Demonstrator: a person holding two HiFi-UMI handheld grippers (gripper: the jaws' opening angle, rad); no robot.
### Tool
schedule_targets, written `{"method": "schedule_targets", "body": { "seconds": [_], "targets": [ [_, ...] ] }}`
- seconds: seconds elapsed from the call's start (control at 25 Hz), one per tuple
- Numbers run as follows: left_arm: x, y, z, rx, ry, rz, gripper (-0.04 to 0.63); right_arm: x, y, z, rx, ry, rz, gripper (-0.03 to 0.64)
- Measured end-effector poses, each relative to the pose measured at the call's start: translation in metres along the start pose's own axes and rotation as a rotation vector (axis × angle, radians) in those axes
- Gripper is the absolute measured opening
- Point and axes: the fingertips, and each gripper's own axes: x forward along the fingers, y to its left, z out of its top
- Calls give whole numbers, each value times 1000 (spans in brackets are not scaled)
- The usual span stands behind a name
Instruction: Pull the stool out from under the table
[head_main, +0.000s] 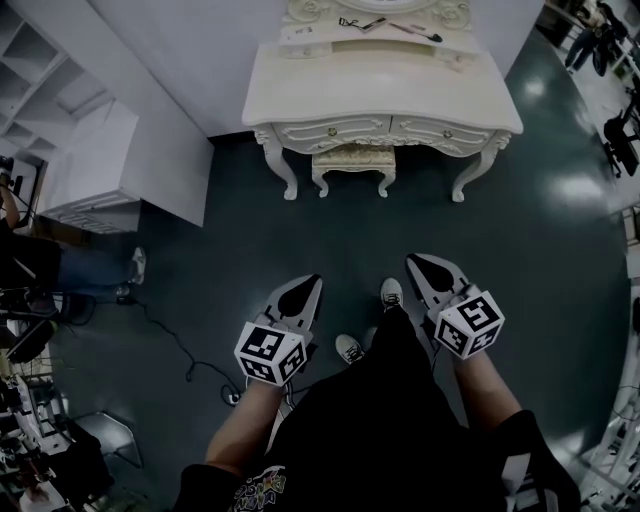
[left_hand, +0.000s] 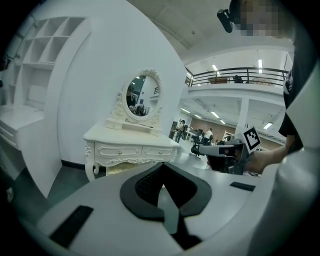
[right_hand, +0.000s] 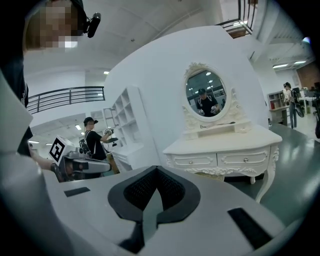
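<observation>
Both hand-held grippers, L (head_main: 310, 284) + R (head_main: 420, 262), well short of stool (head_main: 353, 157).

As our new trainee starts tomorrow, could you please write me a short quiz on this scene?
1. True or false: the stool stands tucked under the table.
2. The left gripper and the right gripper are: A) open; B) shut and empty; C) shut on the stool.
3. What stands at the back of the tabletop?
Key: 1 true; 2 B; 3 an oval mirror.
</observation>
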Motion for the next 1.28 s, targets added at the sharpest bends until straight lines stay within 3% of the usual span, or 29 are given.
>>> {"method": "schedule_targets", "body": {
  "seconds": [0.24,0.6,0.92,1.28],
  "targets": [
    [34,35,3,8,6,66,8,38,-36,9,-9,6,10,28],
    [112,85,19,44,11,140,8,114,-120,23,-137,23,-16,28],
    [197,163,-27,74,56,193,8,187,-196,-28,-120,32,-66,29],
    [293,268,-133,62,106,220,9,276,-269,-124,-120,31,-111,29]
  ]
}}
